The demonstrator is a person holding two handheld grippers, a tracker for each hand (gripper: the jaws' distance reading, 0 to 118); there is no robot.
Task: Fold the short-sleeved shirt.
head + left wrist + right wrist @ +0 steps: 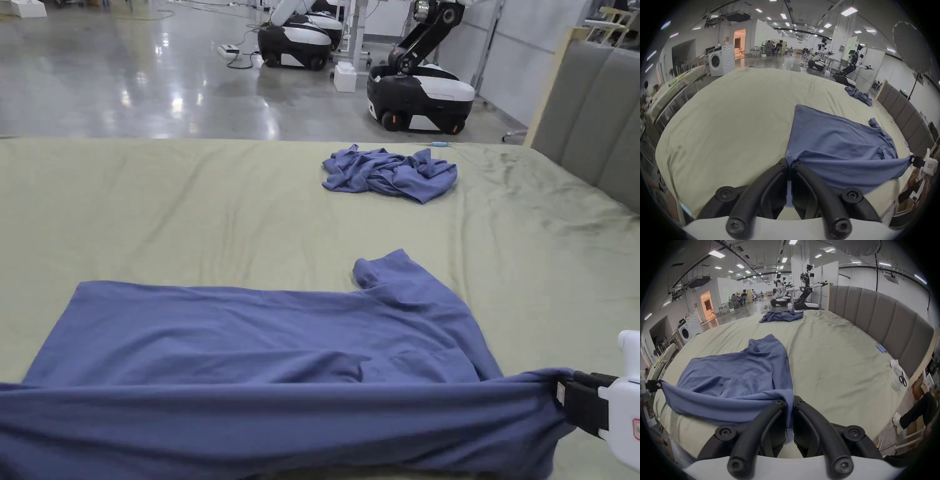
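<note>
Head view: the blue short-sleeved shirt [262,337] is seen spread across the near half of the green-sheeted bed [187,206], its near edge lifted into a taut band running left to right. At 4 o'clock that band is pinched by the right gripper [565,400], with the cloth bunched right at its dark tips. One sleeve [390,272] is pointed away toward 12 o'clock. A second, crumpled blue garment [390,172] is spotted farther up the bed, well apart from the shirt. Two wheeled robot bases [419,94] are parked on the shiny floor beyond, and a grey padded headboard [587,112] is noted at 2 o'clock.

Left gripper view: the left gripper [789,163] is shown with its jaws closed together on a corner of the shirt [843,146], the fabric gathered at the tips. The shirt is stretched from there toward 3 o'clock, where the right gripper [914,160] is gripping the far corner.

Right gripper view: the right gripper's [790,400] jaws are clamped on a fold of the shirt [730,378], cloth draped down between them. The left gripper [653,385] is glimpsed at 9 o'clock holding the other end. A pair of scissors [902,378] is seen at 3 o'clock by the bed's edge.
</note>
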